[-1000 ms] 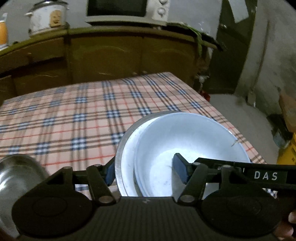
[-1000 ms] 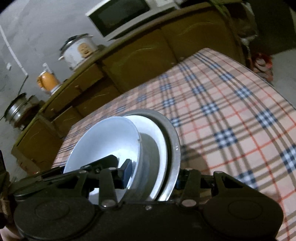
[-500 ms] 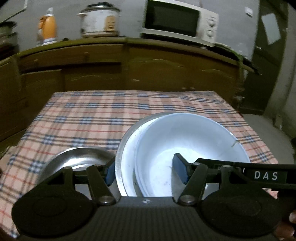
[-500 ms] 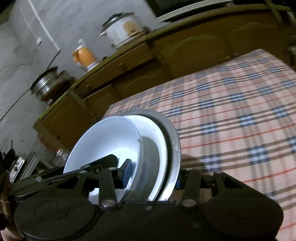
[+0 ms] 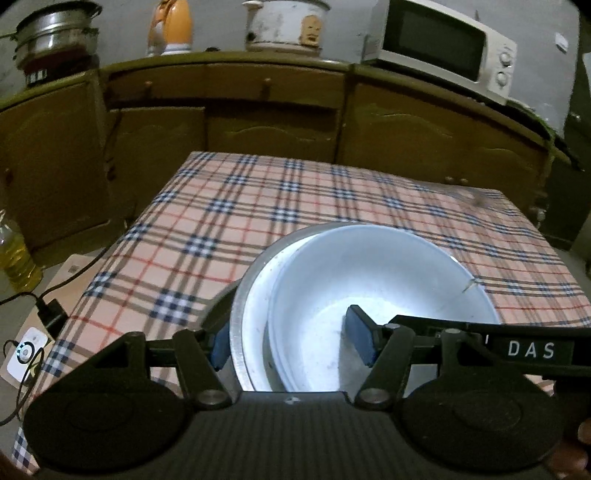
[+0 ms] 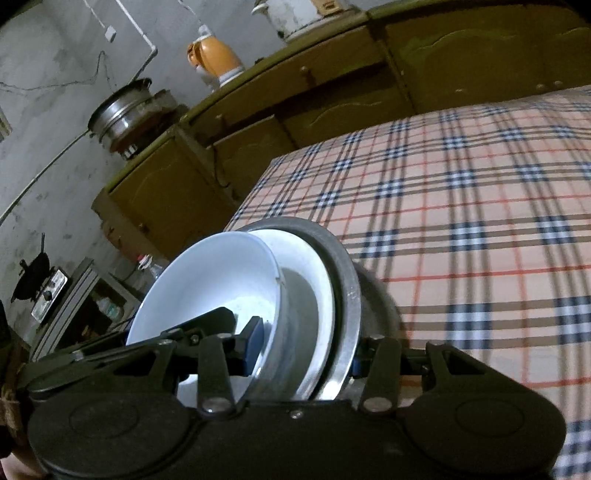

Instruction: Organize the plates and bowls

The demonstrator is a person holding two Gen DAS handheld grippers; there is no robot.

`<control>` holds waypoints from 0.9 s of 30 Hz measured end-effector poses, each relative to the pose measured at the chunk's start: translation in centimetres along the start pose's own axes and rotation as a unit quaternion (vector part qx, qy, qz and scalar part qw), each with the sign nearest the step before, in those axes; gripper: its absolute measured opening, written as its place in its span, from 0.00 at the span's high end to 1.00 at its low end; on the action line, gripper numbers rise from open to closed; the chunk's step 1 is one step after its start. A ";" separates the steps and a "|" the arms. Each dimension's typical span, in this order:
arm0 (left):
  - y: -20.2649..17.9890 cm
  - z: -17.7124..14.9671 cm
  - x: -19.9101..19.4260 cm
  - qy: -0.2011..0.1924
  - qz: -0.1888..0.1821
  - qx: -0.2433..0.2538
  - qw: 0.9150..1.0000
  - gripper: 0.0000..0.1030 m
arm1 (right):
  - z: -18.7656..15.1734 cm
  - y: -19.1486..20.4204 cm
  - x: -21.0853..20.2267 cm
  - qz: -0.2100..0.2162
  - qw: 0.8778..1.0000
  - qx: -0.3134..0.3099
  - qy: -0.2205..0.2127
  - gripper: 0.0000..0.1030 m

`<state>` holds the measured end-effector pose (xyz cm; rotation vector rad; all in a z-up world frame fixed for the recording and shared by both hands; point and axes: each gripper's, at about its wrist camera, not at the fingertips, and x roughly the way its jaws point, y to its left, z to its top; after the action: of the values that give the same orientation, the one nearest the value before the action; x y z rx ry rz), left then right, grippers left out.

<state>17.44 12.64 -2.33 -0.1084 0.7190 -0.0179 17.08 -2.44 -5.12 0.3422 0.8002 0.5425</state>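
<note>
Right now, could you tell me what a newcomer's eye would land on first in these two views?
The glowing white bowl in the near foreground, nested in a white plate and a metal dish; the left tool and right tool each clamp the stack's rim from opposite sides. Beneath it spreads the plaid tablecloth. Behind, on the wooden cabinet, stand a microwave and a rice cooker.

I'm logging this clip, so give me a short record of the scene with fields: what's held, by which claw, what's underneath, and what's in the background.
held: white bowl nested in a white plate and a metal plate
left claw: shut on the stack's rim
right claw: shut on the same stack
underneath: plaid tablecloth
background: wooden cabinets, microwave, rice cooker
</note>
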 end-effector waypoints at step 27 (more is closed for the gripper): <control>2.5 -1.9 4.0 0.019 0.005 -0.002 1.000 0.37 | -1.3 -1.0 5.5 -0.022 0.999 0.004 0.030 0.45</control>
<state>19.15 14.72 -6.63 -0.1094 0.7567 -0.0093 19.57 0.05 -9.59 0.3172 0.8672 0.5110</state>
